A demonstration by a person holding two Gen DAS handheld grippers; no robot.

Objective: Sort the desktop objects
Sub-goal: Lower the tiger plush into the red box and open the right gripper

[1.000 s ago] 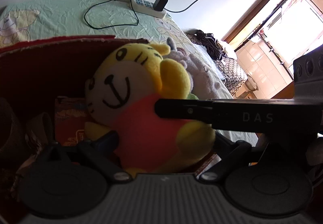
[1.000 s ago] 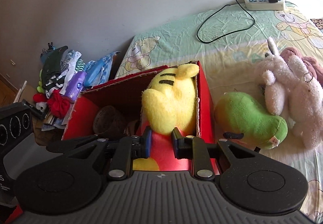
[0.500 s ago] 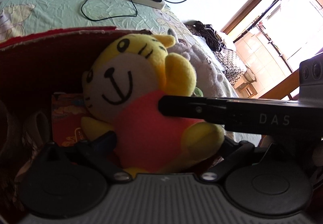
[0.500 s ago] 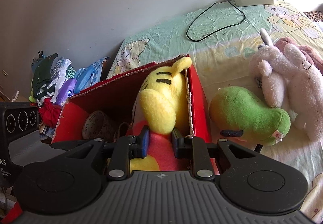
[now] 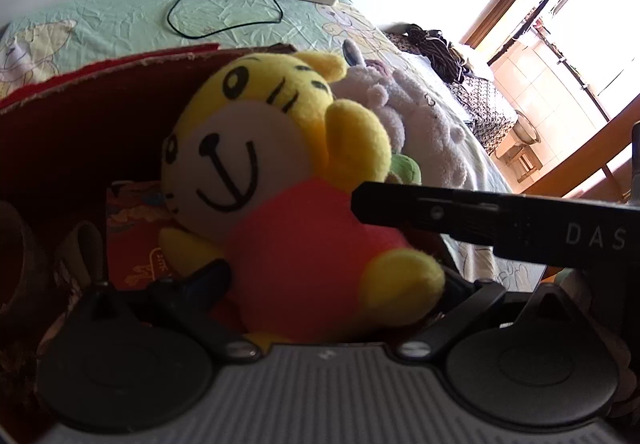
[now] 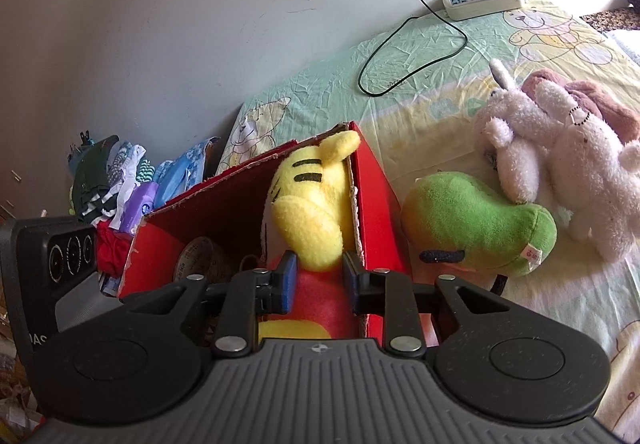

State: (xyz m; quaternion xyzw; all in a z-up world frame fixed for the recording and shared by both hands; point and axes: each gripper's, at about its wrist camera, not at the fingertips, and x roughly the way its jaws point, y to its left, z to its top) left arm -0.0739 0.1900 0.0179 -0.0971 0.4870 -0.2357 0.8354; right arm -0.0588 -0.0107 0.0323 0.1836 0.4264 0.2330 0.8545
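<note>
A yellow tiger plush [image 5: 280,180] in a red shirt sits inside the red cardboard box [image 6: 376,204]; it also shows in the right wrist view [image 6: 316,212]. My right gripper [image 6: 318,276] has its blue pads on either side of the plush's body, slightly apart. My left gripper [image 5: 320,284] is wide open around the plush's lower body inside the box. A green plush [image 6: 476,224] and a pink-white plush [image 6: 560,156] lie on the bed to the right of the box.
The box also holds a tape roll [image 6: 200,256] and a red packet [image 5: 136,228]. A power strip [image 6: 480,0] with a black cable lies at the bed's far edge. Clothes [image 6: 120,188] are piled left of the bed.
The right gripper's pads have spread a little wider around the plush. Both cameras have shifted slightly; the plush stays in the box.
</note>
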